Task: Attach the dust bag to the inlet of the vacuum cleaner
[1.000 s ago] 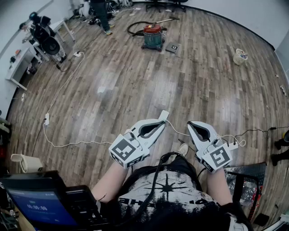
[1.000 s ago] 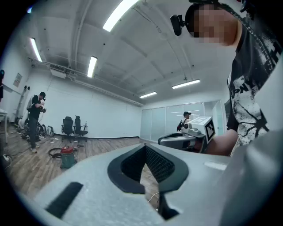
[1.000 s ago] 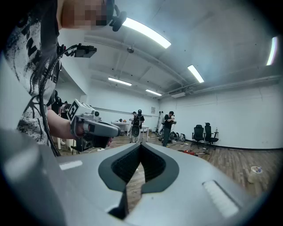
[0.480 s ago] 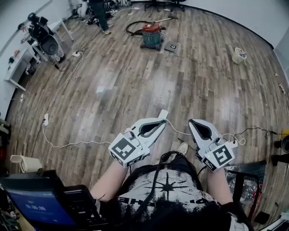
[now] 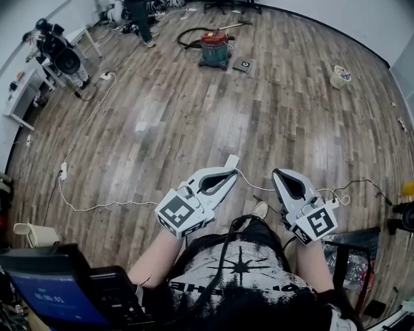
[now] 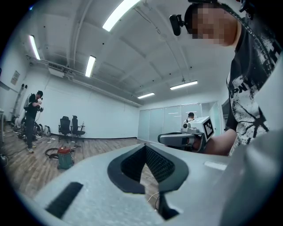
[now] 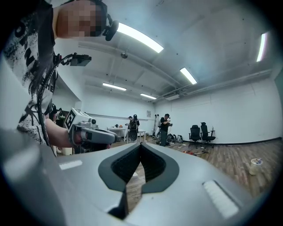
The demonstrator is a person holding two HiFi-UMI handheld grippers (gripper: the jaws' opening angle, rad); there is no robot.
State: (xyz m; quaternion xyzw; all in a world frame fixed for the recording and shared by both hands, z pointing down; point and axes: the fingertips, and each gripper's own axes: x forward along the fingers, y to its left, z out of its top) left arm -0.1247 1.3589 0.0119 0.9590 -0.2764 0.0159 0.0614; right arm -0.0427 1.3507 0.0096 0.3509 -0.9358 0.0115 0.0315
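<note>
The wood floor (image 5: 194, 123) is the biggest thing here, and it fills a wide room. At the bottom of the head view is the black shirt (image 5: 239, 284) of the person who holds the tools. It has a white print on it. A laptop (image 5: 45, 294) with a blue screen sits low in the left corner.

The left claw (image 5: 231, 161) and the right claw (image 5: 277, 173) are held up side by side in front of the person. They are a little apart and point out across the room. Both claws are closed tight with nothing in them. In each gripper view the two dark pads meet at the tip.

The vacuum cleaner (image 5: 215, 50) stands far away on the floor, near the top of the head view and well apart from both claws. It has a red top and a green body. Its dark hose (image 5: 191, 35) curls on the floor just beside it. Another person (image 5: 139, 16) stands farther off to its left.

A pale bucket (image 5: 339, 76) sits far off to the right. A small flat dark square (image 5: 244, 64) lies just to the right of the vacuum cleaner. I cannot tell if it is the dust bag. A thin white cable (image 5: 84, 208) runs over the floor on the left.
</note>
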